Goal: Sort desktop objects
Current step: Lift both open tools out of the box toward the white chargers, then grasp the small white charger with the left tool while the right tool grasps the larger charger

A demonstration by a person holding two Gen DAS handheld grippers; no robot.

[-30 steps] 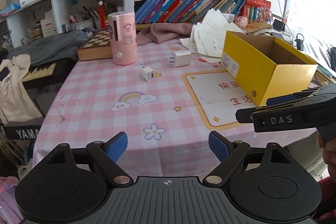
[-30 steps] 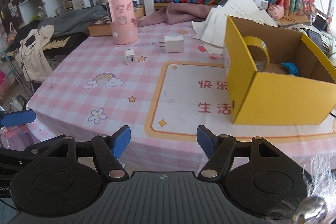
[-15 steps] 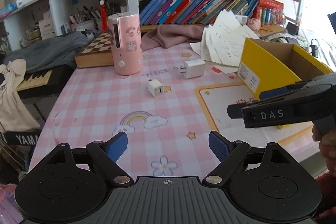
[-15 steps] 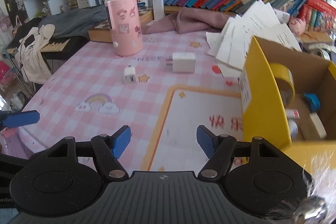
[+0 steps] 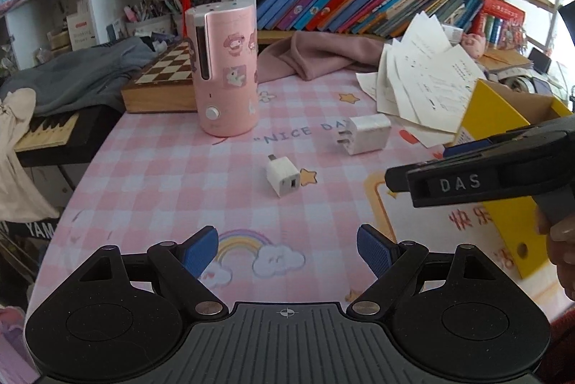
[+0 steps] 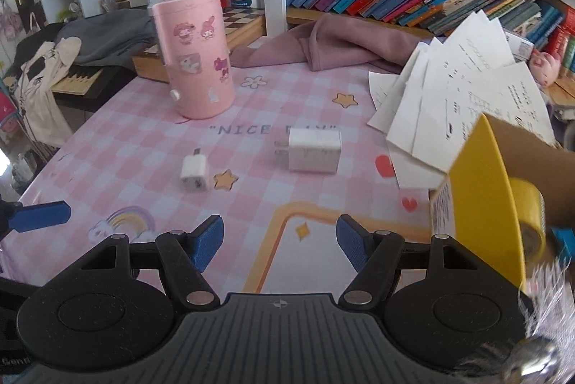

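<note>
A small white charger plug lies on the pink checked tablecloth, with a larger white charger behind and right of it. A pink cylinder with stickers stands upright at the back. On the right sits a yellow cardboard box holding a roll of yellow tape. My left gripper hovers open over the rainbow print, short of the small plug. My right gripper is open and empty, short of both chargers.
Loose white papers fan out behind the box. A pink cloth, a chessboard box, grey clothing and a keyboard line the back and left. Bookshelves rise behind. The right gripper's black body crosses the left wrist view.
Both grippers have moved forward over the table toward the chargers, which now look larger and nearer. The yellow box has slid to the right edge of both views. Both jaws stayed as wide as before.
</note>
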